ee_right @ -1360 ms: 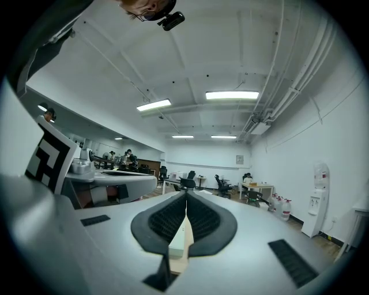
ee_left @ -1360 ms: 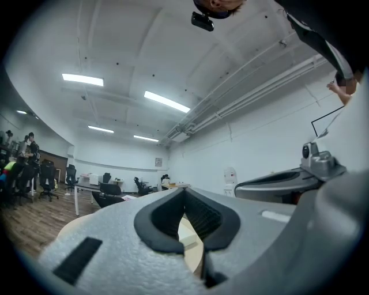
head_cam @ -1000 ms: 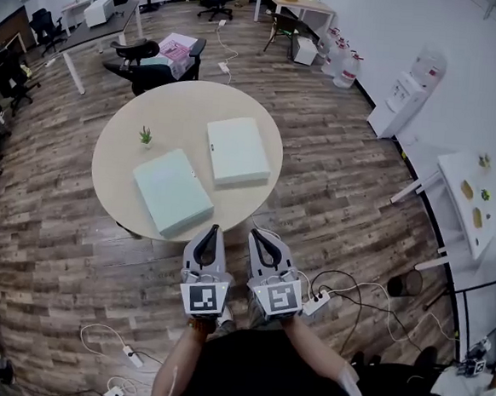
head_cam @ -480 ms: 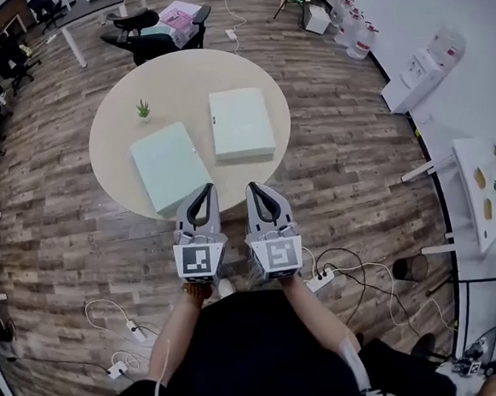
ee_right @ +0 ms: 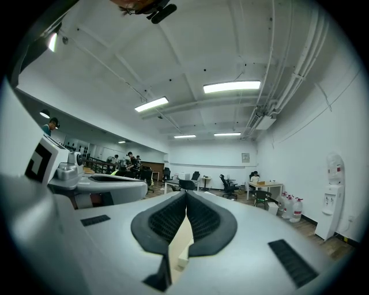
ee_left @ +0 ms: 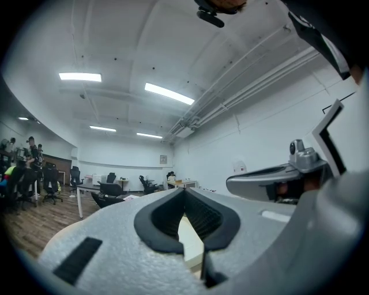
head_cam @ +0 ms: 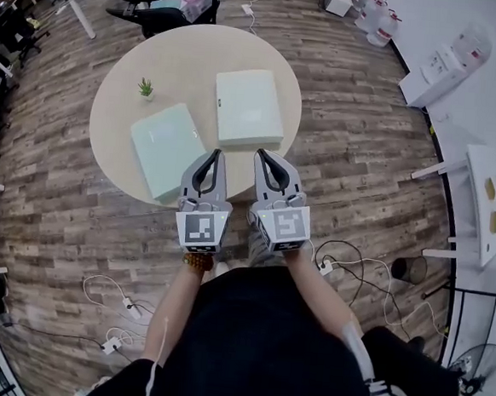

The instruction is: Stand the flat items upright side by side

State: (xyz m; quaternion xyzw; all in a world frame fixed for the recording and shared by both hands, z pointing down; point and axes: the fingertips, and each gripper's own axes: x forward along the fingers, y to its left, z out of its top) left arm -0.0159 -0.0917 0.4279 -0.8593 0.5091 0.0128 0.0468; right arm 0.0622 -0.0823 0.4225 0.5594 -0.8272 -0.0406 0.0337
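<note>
Two flat pale green box-like items lie on a round beige table [head_cam: 120,89]: one [head_cam: 168,148] at the near left, the other [head_cam: 249,107] farther right. My left gripper [head_cam: 217,153] is shut and empty, its tip above the table's near edge beside the left item. My right gripper [head_cam: 261,154] is shut and empty, its tip just short of the right item's near edge. In the left gripper view the shut left gripper [ee_left: 184,190] points level over the table, and in the right gripper view the right gripper [ee_right: 186,193] is shut too.
A small potted plant [head_cam: 145,87] stands on the table's left part. Black office chairs [head_cam: 164,11] sit beyond the table. Cables and power strips [head_cam: 116,298] lie on the wooden floor near my feet. A white table [head_cam: 487,199] is at the right.
Both grippers, still shut, have moved forward from over the floor to the table's near edge. The table and the two flat items now lie closer in the head view.
</note>
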